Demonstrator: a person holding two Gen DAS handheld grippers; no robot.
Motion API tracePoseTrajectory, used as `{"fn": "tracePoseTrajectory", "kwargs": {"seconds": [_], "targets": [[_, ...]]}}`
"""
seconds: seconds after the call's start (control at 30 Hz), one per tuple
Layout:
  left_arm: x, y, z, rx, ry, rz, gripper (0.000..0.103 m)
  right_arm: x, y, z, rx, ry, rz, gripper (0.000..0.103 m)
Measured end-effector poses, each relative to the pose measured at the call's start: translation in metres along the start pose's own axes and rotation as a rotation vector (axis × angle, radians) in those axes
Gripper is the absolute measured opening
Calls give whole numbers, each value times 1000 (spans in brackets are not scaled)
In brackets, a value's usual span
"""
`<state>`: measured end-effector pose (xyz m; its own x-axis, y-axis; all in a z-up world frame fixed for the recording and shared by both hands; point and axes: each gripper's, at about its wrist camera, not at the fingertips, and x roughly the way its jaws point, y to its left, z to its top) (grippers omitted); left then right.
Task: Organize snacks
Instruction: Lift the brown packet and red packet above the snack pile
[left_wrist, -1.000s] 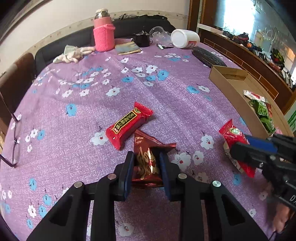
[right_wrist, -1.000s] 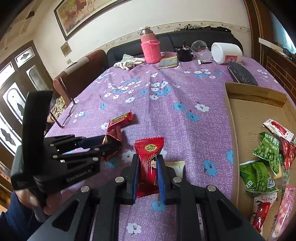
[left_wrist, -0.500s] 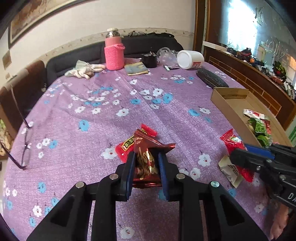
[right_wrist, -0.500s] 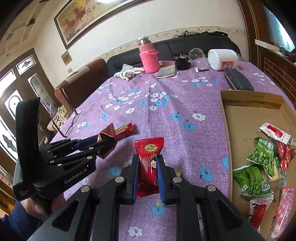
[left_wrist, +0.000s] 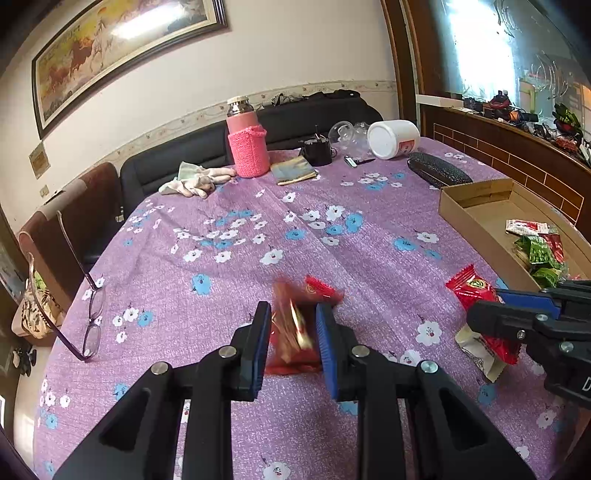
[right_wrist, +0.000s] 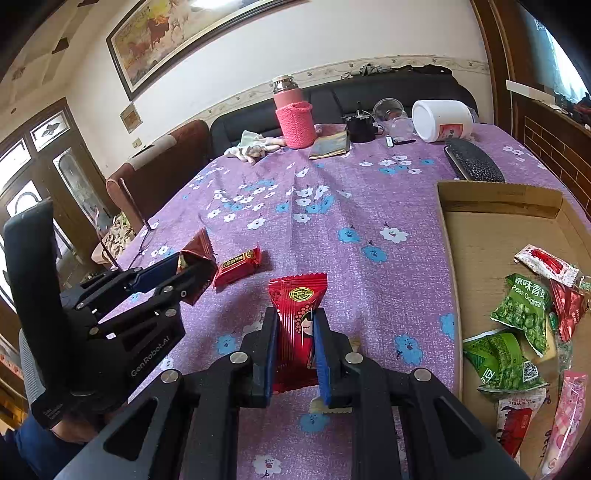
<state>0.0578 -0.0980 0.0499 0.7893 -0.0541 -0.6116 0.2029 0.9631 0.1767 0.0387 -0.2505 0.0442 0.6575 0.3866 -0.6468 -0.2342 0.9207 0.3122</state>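
Note:
My left gripper (left_wrist: 291, 325) is shut on a dark red foil snack packet (left_wrist: 291, 332), blurred and lifted off the purple floral cloth; in the right wrist view the same packet (right_wrist: 197, 254) sits in that gripper (right_wrist: 184, 271). A red bar snack (right_wrist: 238, 264) lies on the cloth just beyond it, half hidden in the left wrist view (left_wrist: 321, 288). My right gripper (right_wrist: 295, 332) is shut on a bright red packet with a cartoon face (right_wrist: 297, 317), held above a pale packet (left_wrist: 476, 350) on the cloth. The cardboard box (right_wrist: 447, 266) at right holds several snack packets.
Glasses (left_wrist: 90, 325) lie at the table's left edge. At the far end stand a pink-sleeved bottle (left_wrist: 247, 147), a cloth (left_wrist: 195, 181), a black cup (left_wrist: 316, 151), a tipped white jar (left_wrist: 393, 138) and a black case (left_wrist: 437, 170). A sofa runs behind the table.
My left gripper has risen and tilted up with the dark red packet, lifting it off the cloth away from the red bar. The right gripper has kept still with its packet.

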Motion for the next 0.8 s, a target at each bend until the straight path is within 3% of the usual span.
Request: {"fn": "tracePoseTrajectory", "kwargs": {"seconds": [0.3, 0.5, 0.57, 0.67, 0.7, 0.8], "targets": [[-4, -4, -1, 25, -24, 24, 24, -2, -1, 0, -1, -11, 4, 19], [4, 2, -1, -6, 27, -14, 24, -4, -2, 0, 6, -15, 4, 19], [8, 5, -1, -15, 56, -45, 24, -4, -3, 0, 9, -14, 7, 19], [19, 17, 0, -50, 156, -160, 25, -5, -3, 1, 15, -14, 11, 19], [20, 24, 0, -79, 163, -161, 29, -6, -3, 1, 16, -17, 11, 19], [29, 36, -1, -128, 210, -209, 59, -7, -4, 1, 21, -19, 15, 19]]}}
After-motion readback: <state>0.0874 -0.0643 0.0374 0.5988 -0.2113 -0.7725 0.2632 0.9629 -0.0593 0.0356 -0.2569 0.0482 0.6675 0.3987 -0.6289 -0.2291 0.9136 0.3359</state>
